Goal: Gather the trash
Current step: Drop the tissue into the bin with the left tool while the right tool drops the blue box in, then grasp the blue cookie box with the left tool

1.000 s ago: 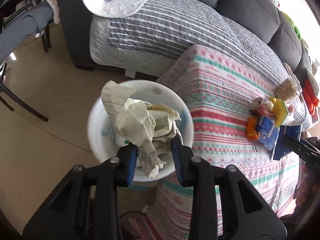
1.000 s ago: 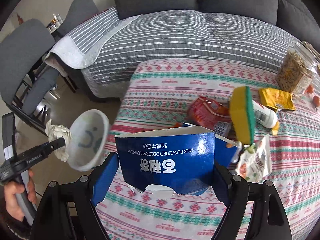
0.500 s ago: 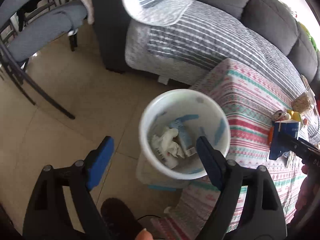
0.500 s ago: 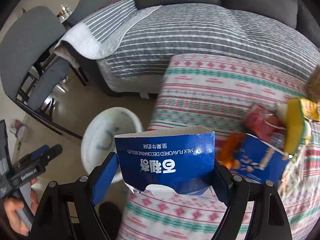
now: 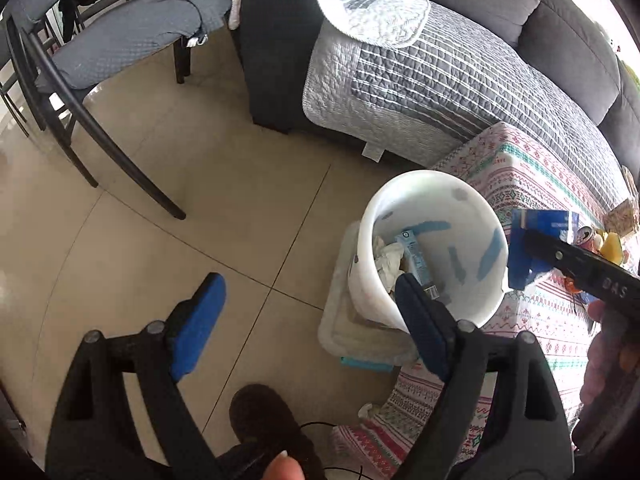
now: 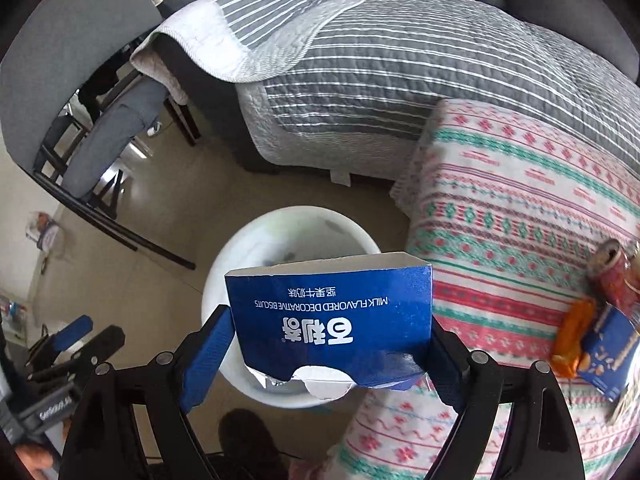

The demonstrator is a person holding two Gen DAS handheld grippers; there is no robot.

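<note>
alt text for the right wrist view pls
A blue biscuit box is held between the pads of the right claw above a white bin on the tiled floor. To the right, a patterned tablecloth carries a crushed can and snack packets.

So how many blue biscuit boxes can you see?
2: one blue biscuit box held in the right gripper over the white bin, another lying on the patterned tablecloth.
</note>
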